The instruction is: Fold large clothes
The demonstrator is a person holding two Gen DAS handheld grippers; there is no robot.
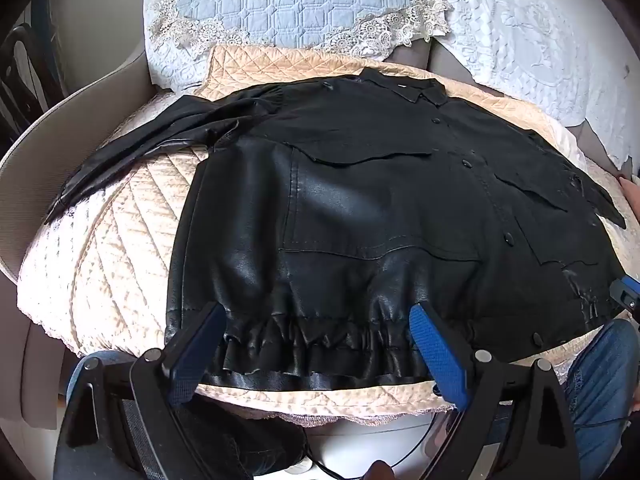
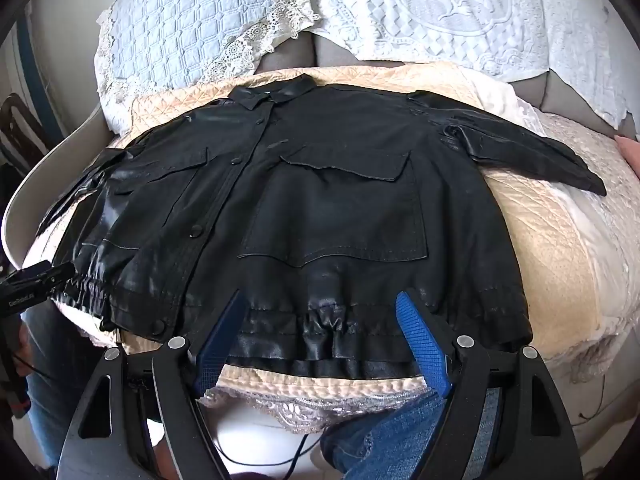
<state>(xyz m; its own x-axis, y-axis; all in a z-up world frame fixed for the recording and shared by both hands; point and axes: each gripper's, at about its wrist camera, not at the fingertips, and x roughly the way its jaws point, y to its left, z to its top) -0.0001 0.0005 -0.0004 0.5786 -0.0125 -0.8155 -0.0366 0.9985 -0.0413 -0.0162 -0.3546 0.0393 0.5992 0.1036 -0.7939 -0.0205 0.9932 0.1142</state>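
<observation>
One black leather jacket (image 1: 360,208) lay flat, front up, filling mid-frame on the quilted beige cover (image 1: 120,264). Your left gripper (image 1: 320,344) and right gripper (image 2: 324,332) both hovered wide apart, holding nothing, over its gathered elastic hem (image 2: 320,336). You'd have done best pinching both hem layers squarely; glossy leather probably slips.

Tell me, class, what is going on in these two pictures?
A person holding a claw in each hand is about to fold a black jacket spread flat, front up, on a quilted cover. The left claw and right claw both hang open at the gathered hem, gripping nothing. Both sleeves lie spread outward. No fold has been made yet.
</observation>
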